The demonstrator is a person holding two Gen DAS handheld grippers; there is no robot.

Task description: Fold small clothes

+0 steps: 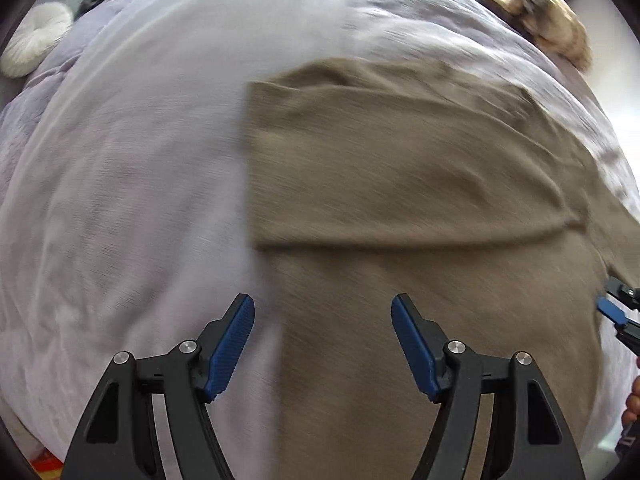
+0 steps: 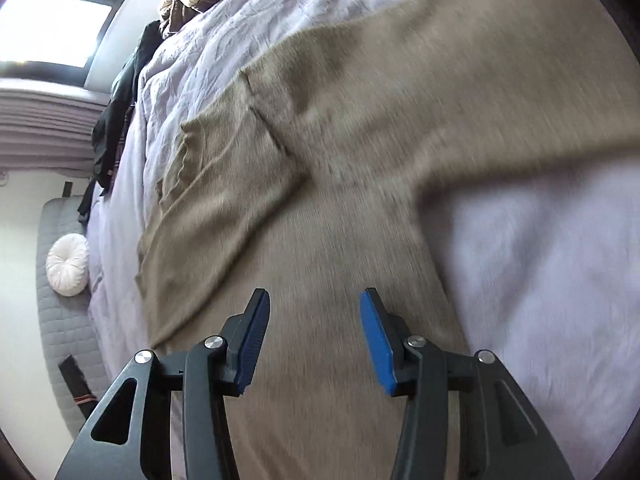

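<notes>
Below both cameras, a tan knit garment [image 1: 420, 200] lies spread on a pale lilac bedspread [image 1: 140, 180], filling the centre and right of the left wrist frame with one part folded over. Left gripper [image 1: 323, 312] and right gripper [image 2: 314, 312] both hang above it, jaws spread, nothing between them.

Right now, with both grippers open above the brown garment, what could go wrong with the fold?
1. The folded-over flap lies loose and could slide open.
2. The left gripper straddles the garment's edge and may pinch the lilac bedsheet too.
3. The right gripper holds nothing; the sleeve is still creased.
</notes>
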